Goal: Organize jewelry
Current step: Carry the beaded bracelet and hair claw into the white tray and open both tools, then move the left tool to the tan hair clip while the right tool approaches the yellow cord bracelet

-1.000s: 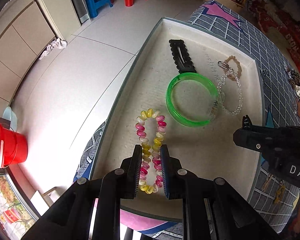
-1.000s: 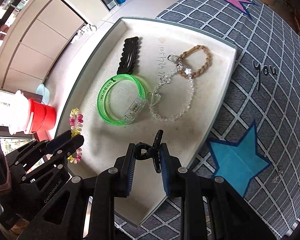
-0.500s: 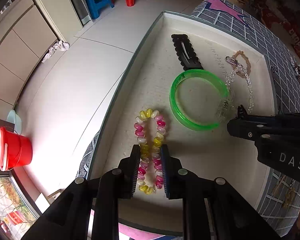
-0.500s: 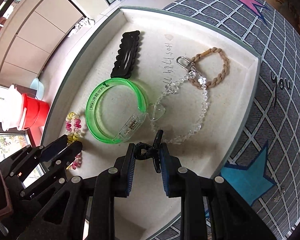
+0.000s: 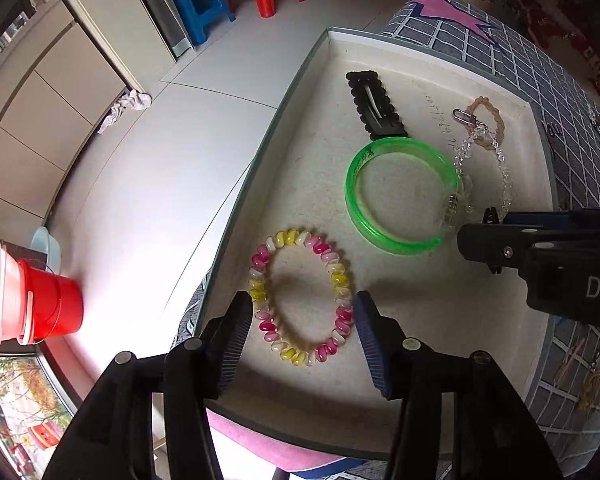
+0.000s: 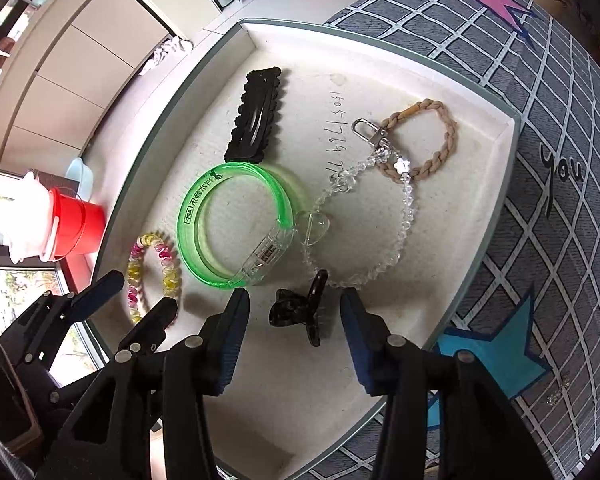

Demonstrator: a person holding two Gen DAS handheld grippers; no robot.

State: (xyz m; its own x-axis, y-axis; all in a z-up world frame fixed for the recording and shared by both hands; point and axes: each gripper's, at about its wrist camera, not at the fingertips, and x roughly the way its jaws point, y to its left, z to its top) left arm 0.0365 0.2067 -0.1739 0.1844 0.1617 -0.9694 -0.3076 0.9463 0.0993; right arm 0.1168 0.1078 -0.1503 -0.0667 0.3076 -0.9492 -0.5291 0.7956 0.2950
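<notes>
A shallow white tray [image 5: 268, 136] [image 6: 452, 208] holds the jewelry. A pink, yellow and white bead bracelet [image 5: 342, 280] [image 6: 168, 276] lies round on its floor between the jaws of my left gripper [image 5: 302, 312] [image 6: 140, 296]. Those jaws are opening and the pads are off the beads. A small black claw clip [image 6: 296, 312] rests on the tray between the jaws of my right gripper [image 6: 294, 304] [image 5: 480, 240]. These are opening too, clear of the clip. Farther in lie a green bangle [image 5: 354, 208] [image 6: 188, 236], a black hair clip [image 5: 374, 106] [image 6: 256, 124] and a clear bead chain [image 5: 504, 176] [image 6: 408, 216] on a beige braided loop [image 6: 448, 136].
The tray sits on a grey checked cloth [image 6: 560, 240] with pink and blue stars, at the table's edge. Below to the left is pale floor with a red bucket [image 5: 52, 308], a blue stool [image 5: 198, 4] and cabinets. More trinkets lie on the cloth at the far right.
Both pairs of jaws have spread. The bracelet, squeezed narrow before, has sprung round on the tray. The claw clip has left the right pads and lies on the tray floor.
</notes>
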